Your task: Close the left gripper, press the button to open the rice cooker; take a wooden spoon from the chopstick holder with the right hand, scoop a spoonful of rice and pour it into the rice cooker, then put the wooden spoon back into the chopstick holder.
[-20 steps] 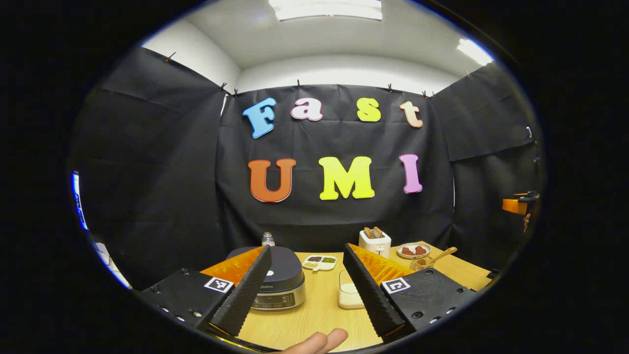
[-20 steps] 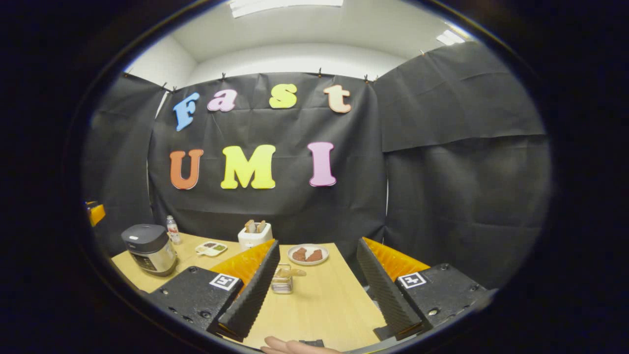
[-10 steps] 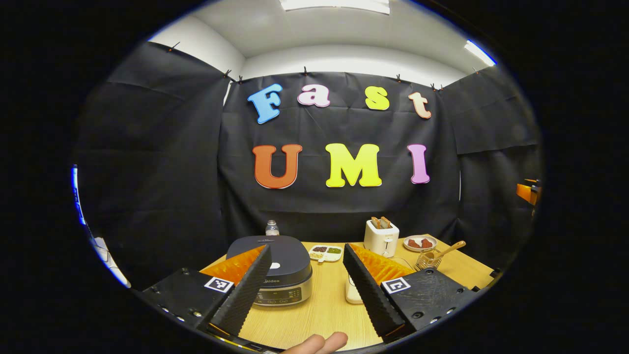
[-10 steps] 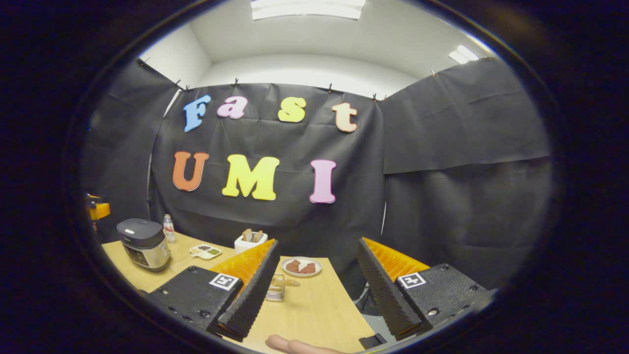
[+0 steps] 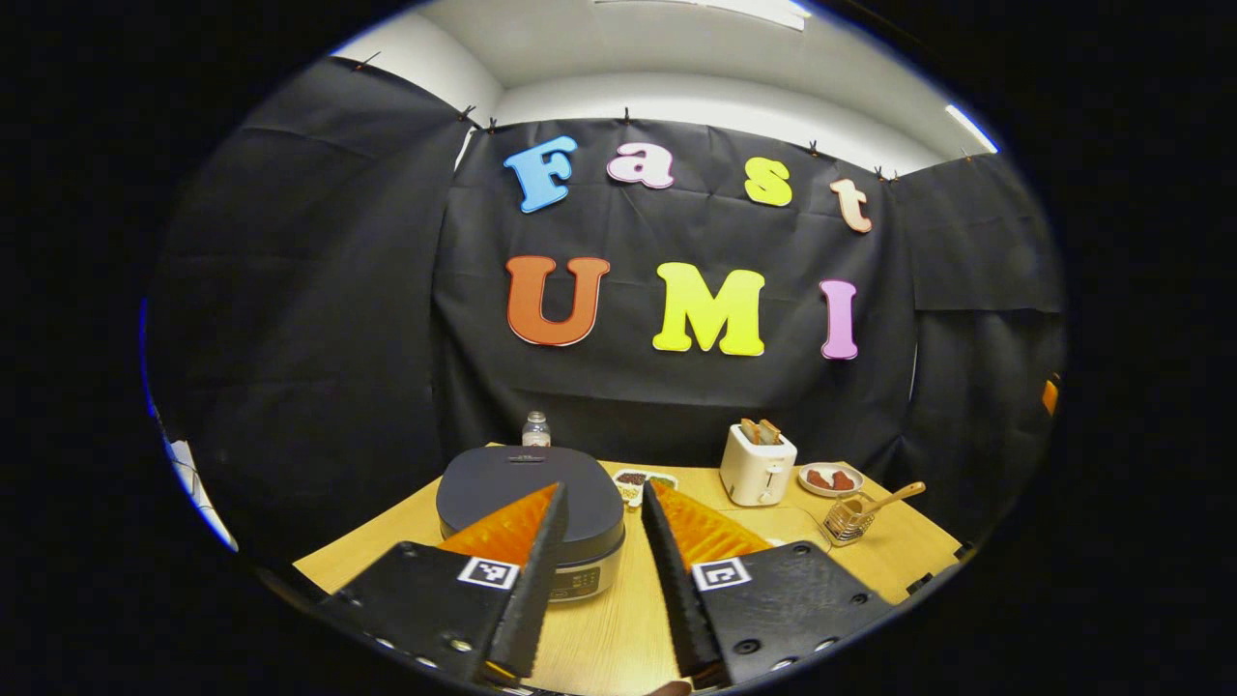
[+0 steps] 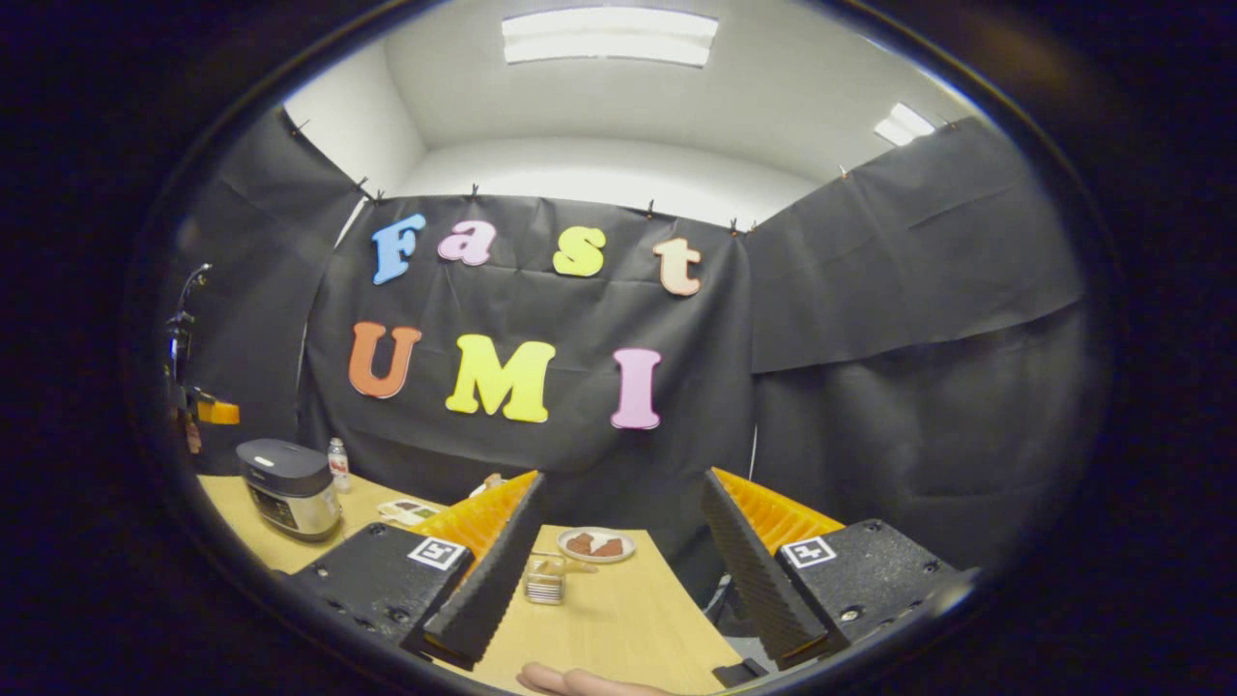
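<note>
The rice cooker (image 5: 530, 503) has a dark lid that is down and stands just beyond my left gripper (image 5: 602, 488). That gripper's fingers are drawn close, with a narrow gap and nothing between them. A wire chopstick holder (image 5: 848, 517) at the right holds the wooden spoon (image 5: 894, 497), handle leaning right. In the right gripper view the rice cooker (image 6: 288, 488) is far left and the chopstick holder (image 6: 546, 578) sits ahead, beside the left finger. My right gripper (image 6: 623, 478) is wide open and empty above the table.
A white toaster (image 5: 759, 466), a plate of reddish food (image 5: 829, 478), a small divided dish (image 5: 646, 479) and a bottle (image 5: 535, 428) stand along the back of the wooden table (image 5: 599, 638). The table's right edge (image 6: 691, 604) is near my right gripper. A hand (image 6: 570, 681) shows at the bottom.
My left gripper's fingers have drawn much closer together and it has moved in over the rice cooker. My right gripper has tilted upward and stays open.
</note>
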